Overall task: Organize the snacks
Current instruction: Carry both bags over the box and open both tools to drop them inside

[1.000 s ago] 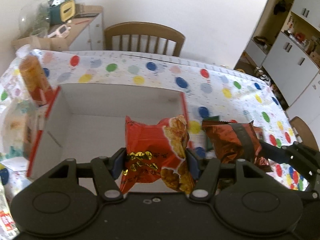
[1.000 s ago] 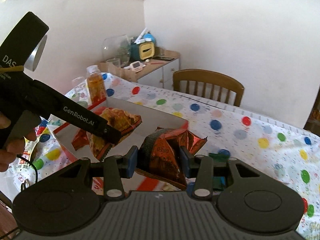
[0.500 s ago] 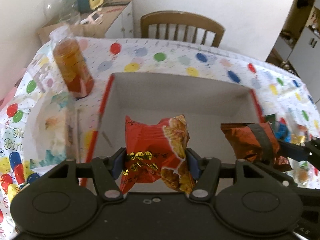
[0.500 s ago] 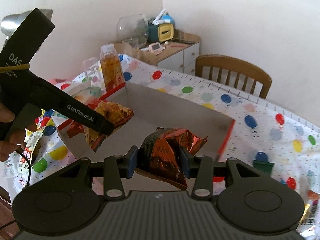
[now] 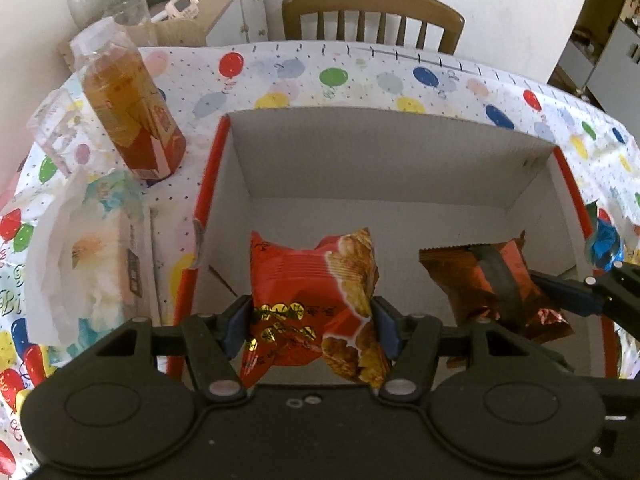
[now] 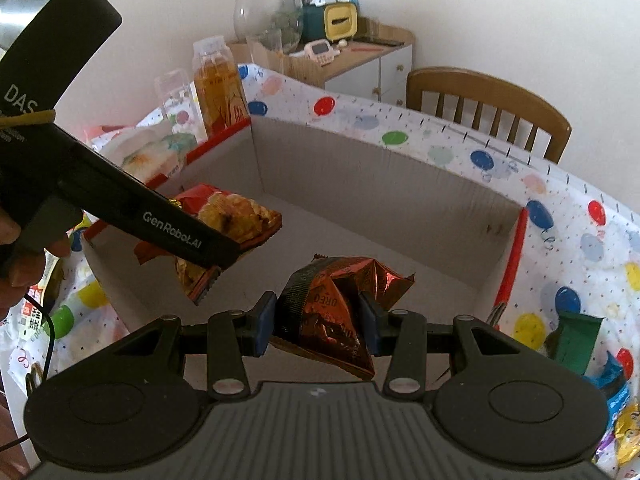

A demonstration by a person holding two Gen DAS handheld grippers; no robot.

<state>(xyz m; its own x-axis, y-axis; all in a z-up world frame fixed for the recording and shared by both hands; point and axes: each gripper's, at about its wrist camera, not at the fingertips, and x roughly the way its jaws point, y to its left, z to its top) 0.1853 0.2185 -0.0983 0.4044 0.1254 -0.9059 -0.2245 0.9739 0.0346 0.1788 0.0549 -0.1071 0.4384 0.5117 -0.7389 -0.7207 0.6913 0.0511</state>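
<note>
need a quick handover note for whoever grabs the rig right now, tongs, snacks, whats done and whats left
Left tongs: shut on a red chip bag, held over the left part of the cardboard box.
Right tongs: shut on a brown cookie pack, held over the right part of the box.
Done: both snacks picked up and brought over the box; nothing shows on its floor yet.
Left: lower and release both, then collect the loose packets on the tablecloth right of the box. The bottle stands outside its left wall.
</note>
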